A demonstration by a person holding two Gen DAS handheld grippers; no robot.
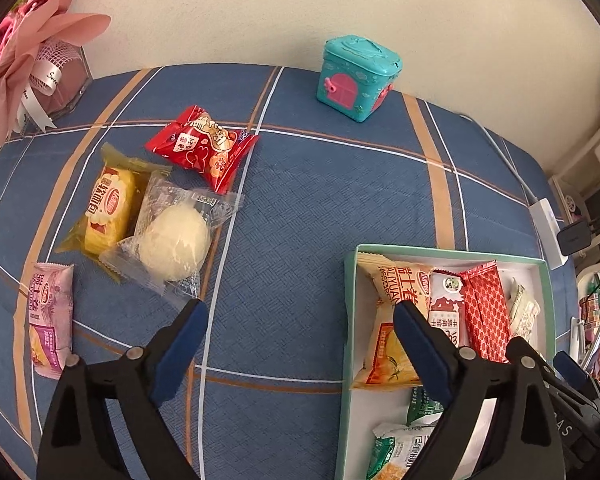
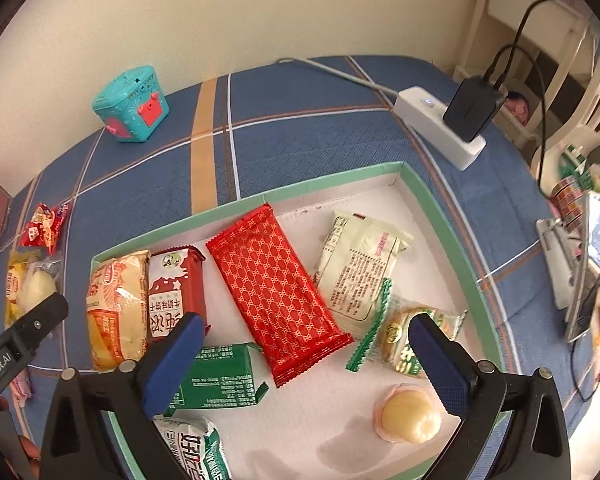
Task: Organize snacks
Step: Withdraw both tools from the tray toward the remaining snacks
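My left gripper (image 1: 300,320) is open and empty above the blue checked cloth. To its left lie loose snacks: a clear-wrapped white bun (image 1: 174,242), a yellow cake pack (image 1: 108,210), a red pack (image 1: 202,148) and a pink pack (image 1: 50,318). The green-rimmed white box (image 1: 350,280) sits to its right. My right gripper (image 2: 306,340) is open and empty over the box (image 2: 432,200), which holds a red patterned bar (image 2: 278,294), an orange cake pack (image 2: 116,312), a milk biscuit pack (image 2: 172,292), green packs (image 2: 220,376) and a round yellow sweet (image 2: 410,416).
A teal toy box (image 1: 358,76) stands at the back by the wall. A pink bouquet (image 1: 24,52) is at the back left. A white power strip with a black charger (image 2: 440,124) lies behind the box. Clutter lines the table's right edge (image 2: 580,264).
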